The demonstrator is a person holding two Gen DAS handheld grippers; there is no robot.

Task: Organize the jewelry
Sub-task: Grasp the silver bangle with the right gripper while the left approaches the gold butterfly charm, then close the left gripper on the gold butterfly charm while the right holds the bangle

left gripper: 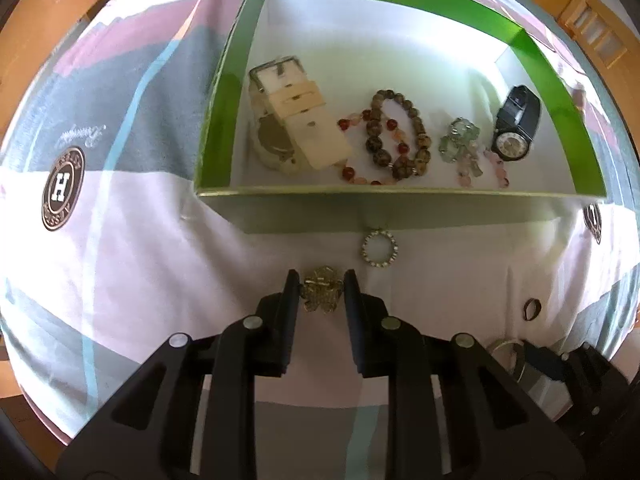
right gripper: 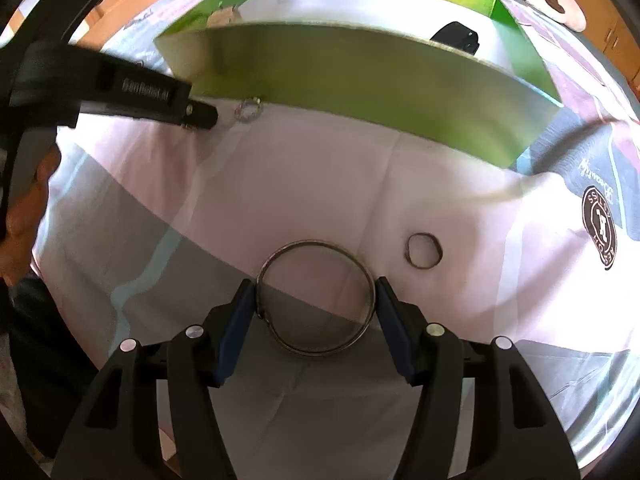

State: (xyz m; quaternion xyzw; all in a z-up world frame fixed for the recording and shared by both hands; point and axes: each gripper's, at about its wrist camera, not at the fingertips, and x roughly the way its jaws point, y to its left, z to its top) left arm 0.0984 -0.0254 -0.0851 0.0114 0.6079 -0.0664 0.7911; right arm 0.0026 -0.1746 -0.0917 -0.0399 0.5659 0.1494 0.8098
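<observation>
Left gripper [left gripper: 322, 294]: jaws closed on a gold brooch [left gripper: 321, 295] before the green box [left gripper: 216, 120], best lifted straight over its wall; right gripper [right gripper: 316, 298]: jaws touching both sides of a bangle [right gripper: 316, 296] on the cloth [right gripper: 320, 184], to be squeezed gently.

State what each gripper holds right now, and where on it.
The left gripper pinches the gold brooch by its two side edges. The right gripper clasps the metal bangle across its width, a finger on each outer side.
</observation>
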